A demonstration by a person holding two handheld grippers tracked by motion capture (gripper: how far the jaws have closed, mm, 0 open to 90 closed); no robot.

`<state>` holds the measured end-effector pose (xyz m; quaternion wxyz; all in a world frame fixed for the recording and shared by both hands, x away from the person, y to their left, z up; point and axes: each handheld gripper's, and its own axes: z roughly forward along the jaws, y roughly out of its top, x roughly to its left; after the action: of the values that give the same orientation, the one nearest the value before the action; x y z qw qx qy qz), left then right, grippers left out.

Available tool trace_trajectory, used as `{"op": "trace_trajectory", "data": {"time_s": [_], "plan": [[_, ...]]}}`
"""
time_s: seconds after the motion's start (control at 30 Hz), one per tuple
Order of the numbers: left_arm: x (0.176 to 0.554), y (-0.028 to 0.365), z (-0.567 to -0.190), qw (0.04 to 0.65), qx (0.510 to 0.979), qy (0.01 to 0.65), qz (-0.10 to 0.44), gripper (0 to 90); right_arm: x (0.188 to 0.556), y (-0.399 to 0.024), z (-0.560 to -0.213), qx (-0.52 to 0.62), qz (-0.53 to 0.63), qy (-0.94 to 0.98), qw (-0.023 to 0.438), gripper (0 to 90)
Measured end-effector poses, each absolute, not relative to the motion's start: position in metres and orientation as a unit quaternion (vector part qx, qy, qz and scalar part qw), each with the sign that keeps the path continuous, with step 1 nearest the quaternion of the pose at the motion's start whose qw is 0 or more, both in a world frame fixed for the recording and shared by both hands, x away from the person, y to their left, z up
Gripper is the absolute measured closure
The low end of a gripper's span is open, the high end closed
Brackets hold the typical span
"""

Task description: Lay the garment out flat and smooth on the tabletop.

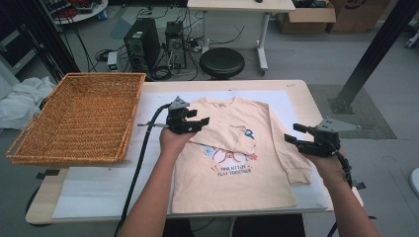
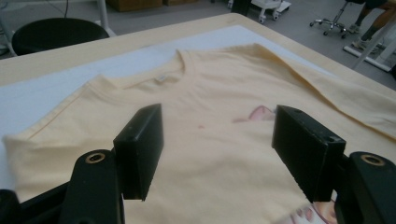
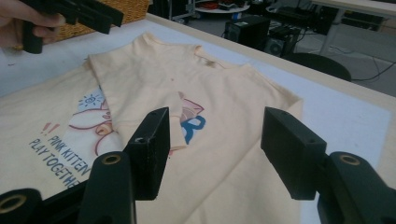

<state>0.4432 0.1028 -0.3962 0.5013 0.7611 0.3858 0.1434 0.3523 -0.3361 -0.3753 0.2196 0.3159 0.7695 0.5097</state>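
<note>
A peach long-sleeved shirt (image 1: 237, 163) with a cartoon print lies face up on the white mat (image 1: 99, 187). One sleeve is folded across the chest; the other lies straight along the right side. My left gripper (image 1: 200, 121) hovers over the shirt's left shoulder, jaws open and empty. In the left gripper view its jaws (image 2: 217, 140) frame the chest of the shirt (image 2: 210, 93) below the collar. My right gripper (image 1: 291, 133) hangs open beside the straight sleeve. In the right gripper view (image 3: 215, 140) the folded sleeve's cuff (image 3: 180, 123) lies under the gap, and the left gripper (image 3: 100, 16) is at top left.
A large wicker basket (image 1: 84, 116) sits at the table's left, overhanging the edge. Beyond the far edge stand a black stool (image 1: 222, 61) and computer towers (image 1: 143, 44) on the floor. A black post (image 1: 375, 49) rises at the right.
</note>
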Motion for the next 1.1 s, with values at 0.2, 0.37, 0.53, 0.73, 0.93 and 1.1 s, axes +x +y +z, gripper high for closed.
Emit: {"op": "trace_trajectory", "data": {"time_s": [0.2,0.37,0.53,0.73,0.93,1.1], "plan": [[0.477,0.097,-0.416,0.458,0.784,0.399,0.131,35.2,0.348,-0.352,-0.379,0.326,0.502,0.768,0.228,42.2],[0.49,0.096,-0.43,0.441,0.789,0.411,0.122,36.9,0.349,-0.36,-0.381,0.333,0.496,0.768,0.231,42.1],[0.495,0.088,-0.441,0.427,0.796,0.414,0.116,42.7,0.353,-0.362,-0.383,0.335,0.487,0.772,0.232,42.1],[0.494,0.071,-0.447,0.393,0.815,0.402,0.135,58.0,0.355,-0.359,-0.383,0.333,0.485,0.774,0.233,42.4],[0.492,0.068,-0.444,0.394,0.814,0.403,0.139,88.3,0.354,-0.354,-0.381,0.326,0.484,0.777,0.235,43.3],[0.488,0.084,-0.42,0.428,0.802,0.395,0.131,88.6,0.351,-0.357,-0.38,0.325,0.483,0.777,0.238,44.0]]}}
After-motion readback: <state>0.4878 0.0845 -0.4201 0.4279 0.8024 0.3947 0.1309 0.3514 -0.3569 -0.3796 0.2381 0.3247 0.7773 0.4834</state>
